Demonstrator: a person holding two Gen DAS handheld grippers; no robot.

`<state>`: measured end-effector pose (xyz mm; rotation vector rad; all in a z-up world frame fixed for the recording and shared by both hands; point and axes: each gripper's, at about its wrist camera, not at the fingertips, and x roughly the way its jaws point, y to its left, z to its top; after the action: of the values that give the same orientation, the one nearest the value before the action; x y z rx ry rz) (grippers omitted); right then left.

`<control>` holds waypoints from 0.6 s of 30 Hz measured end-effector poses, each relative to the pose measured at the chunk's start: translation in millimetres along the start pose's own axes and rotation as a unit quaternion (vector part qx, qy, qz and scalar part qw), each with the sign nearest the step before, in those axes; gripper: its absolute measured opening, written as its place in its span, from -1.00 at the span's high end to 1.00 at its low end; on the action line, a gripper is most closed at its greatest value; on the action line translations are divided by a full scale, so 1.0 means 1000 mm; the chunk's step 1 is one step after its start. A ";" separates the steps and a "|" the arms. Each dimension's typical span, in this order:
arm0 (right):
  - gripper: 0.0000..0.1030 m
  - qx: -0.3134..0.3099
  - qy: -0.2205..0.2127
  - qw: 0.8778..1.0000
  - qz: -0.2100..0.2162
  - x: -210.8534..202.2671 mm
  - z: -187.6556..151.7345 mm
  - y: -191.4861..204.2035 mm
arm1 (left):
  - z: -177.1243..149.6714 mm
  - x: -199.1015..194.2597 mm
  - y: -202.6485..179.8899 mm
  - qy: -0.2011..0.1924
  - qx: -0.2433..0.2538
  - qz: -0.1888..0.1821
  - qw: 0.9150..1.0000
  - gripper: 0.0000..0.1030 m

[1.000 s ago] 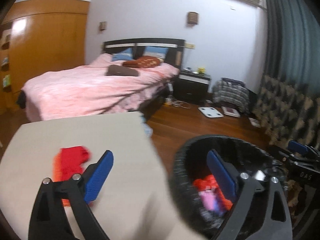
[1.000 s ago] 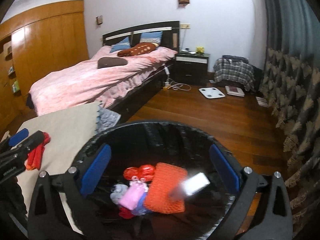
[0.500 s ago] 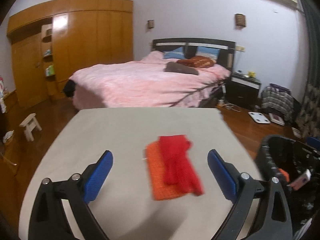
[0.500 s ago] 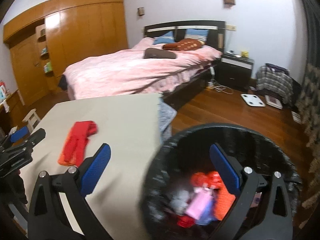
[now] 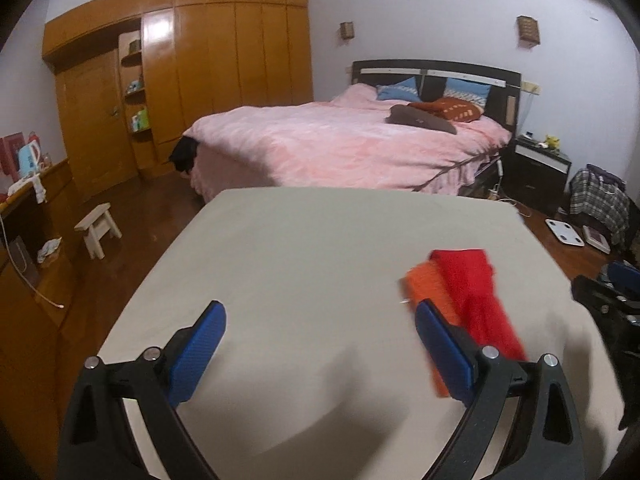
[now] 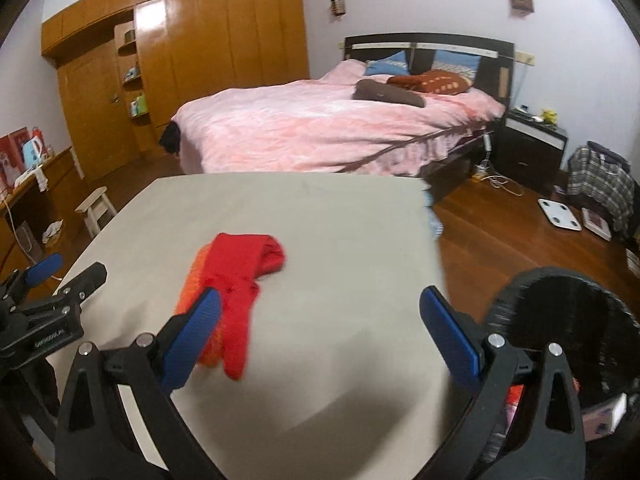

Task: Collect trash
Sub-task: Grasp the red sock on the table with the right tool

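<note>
Both grippers, left [image 5: 318,350] and right [image 6: 320,330], hold released, empty jaws over the worktop [image 6: 340,232]; red cloth [image 6: 240,276] on orange cloth [image 5: 424,284] lies between them, bin [image 6: 560,308] beside right jaws.

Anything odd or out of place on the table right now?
Only the red cloth lying crooked over an orange cloth on the table, not yet in the bin. Nothing spilled or damaged.

A bed [image 5: 352,148] with pink bedding and a dark headboard [image 5: 436,76] fills the centre, against a pale wall [image 5: 440,12]. Wooden wardrobes [image 5: 224,56] line the upper left. A small white stool [image 5: 98,228] stands on the dark wood floor [image 6: 500,232] at left, and a nightstand [image 5: 538,168] sits at right.
</note>
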<state>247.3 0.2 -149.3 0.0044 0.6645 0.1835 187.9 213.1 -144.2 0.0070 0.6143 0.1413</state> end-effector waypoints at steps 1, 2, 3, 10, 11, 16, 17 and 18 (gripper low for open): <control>-0.87 -0.001 0.003 1.000 0.003 0.005 0.000 0.004 | 0.000 0.002 0.004 0.002 -0.003 0.002 1.000 -0.82; -0.87 -0.002 0.006 1.000 0.006 0.012 0.001 0.008 | -0.001 0.004 0.007 0.003 -0.005 0.003 1.000 -0.82; -0.87 -0.003 0.012 1.000 0.011 0.022 0.003 0.015 | -0.001 0.006 0.011 0.004 -0.007 0.006 1.000 -0.82; -0.87 -0.015 0.034 0.999 0.018 0.054 0.003 0.041 | -0.008 0.019 0.031 0.017 -0.017 0.011 1.000 -0.82; -0.87 -0.018 0.038 0.999 0.018 0.060 0.003 0.045 | -0.009 0.020 0.033 0.019 -0.020 0.011 1.000 -0.82; -0.87 -0.024 0.054 0.998 0.018 0.074 0.002 0.050 | -0.014 0.024 0.040 0.025 -0.032 0.009 0.999 -0.82; -0.87 -0.025 0.055 0.998 0.018 0.075 0.001 0.050 | -0.014 0.025 0.040 0.026 -0.034 0.009 0.999 -0.82; -0.86 -0.026 0.057 0.998 0.018 0.077 0.002 0.051 | -0.015 0.025 0.041 0.026 -0.035 0.008 0.999 -0.82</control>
<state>299.8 63.5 -191.9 -0.0454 0.7736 0.2369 194.2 256.2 -168.4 -0.0587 0.6608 0.1795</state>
